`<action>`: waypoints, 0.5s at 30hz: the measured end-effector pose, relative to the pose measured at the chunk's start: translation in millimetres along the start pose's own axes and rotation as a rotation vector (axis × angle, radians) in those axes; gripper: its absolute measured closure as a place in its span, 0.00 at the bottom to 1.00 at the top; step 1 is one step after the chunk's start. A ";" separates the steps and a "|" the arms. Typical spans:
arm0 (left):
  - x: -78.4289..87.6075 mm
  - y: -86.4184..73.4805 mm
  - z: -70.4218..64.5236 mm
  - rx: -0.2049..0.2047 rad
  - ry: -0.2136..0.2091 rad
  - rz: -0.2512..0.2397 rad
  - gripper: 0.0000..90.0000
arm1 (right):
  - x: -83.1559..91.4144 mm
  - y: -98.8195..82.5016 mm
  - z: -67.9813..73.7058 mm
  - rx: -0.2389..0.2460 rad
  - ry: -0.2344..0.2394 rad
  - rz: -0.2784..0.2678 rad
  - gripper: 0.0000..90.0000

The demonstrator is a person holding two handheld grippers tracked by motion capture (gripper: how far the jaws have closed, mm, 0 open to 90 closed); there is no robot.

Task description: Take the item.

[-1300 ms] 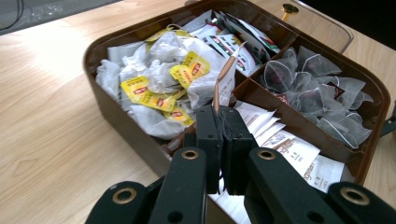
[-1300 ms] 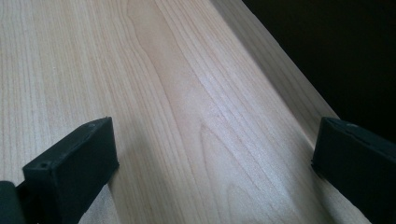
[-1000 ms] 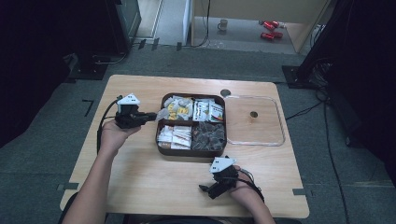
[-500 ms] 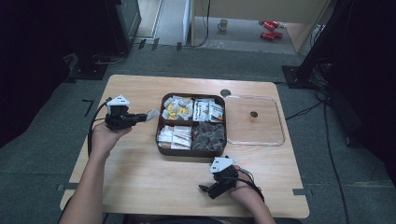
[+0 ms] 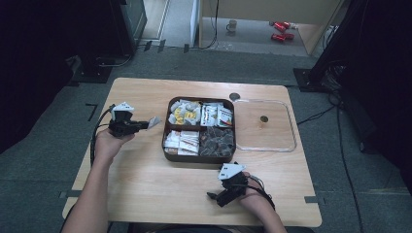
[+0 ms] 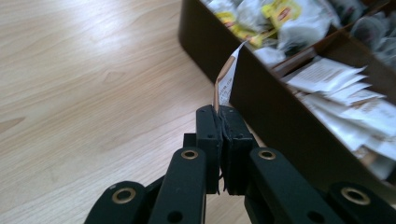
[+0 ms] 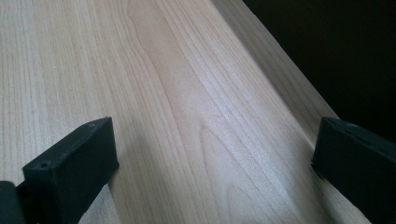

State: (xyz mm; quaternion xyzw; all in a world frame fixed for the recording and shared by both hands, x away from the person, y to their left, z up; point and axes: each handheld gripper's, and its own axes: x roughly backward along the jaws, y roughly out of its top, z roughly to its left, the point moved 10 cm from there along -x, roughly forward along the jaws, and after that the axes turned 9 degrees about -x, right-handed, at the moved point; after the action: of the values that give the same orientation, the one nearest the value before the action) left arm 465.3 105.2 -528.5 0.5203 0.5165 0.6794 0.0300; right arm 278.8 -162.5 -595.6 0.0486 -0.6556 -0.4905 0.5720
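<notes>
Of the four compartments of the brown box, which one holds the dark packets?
The compartment at the near right corner of the brown box, closest to the right claw. The other three hold white or yellow-marked packets.

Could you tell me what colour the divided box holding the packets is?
Dark brown box; it shows best in the high view.

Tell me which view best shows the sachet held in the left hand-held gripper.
The left gripper view: the sachet stands edge-on, pinched between the shut jaws beside the brown tray. The high view gives it as a pale sliver left of the tray. The right gripper view looks at tabletop.
</notes>
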 end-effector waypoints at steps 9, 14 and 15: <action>-11.3 -11.4 8.2 0.010 0.017 0.040 0.98 | 0.0 0.1 0.0 0.001 0.000 0.000 0.00; -17.3 -17.9 2.9 -0.004 -0.016 0.056 0.97 | 0.0 0.1 0.0 0.001 0.001 0.000 0.00; -18.3 -18.4 1.8 -0.002 -0.022 0.056 0.96 | -0.1 0.1 0.0 0.001 0.000 0.000 0.00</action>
State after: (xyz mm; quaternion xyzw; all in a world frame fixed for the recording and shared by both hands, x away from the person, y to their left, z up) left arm 465.8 104.4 -554.4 0.5422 0.5005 0.6747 0.0173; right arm 278.9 -162.5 -595.6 0.0490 -0.6557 -0.4902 0.5721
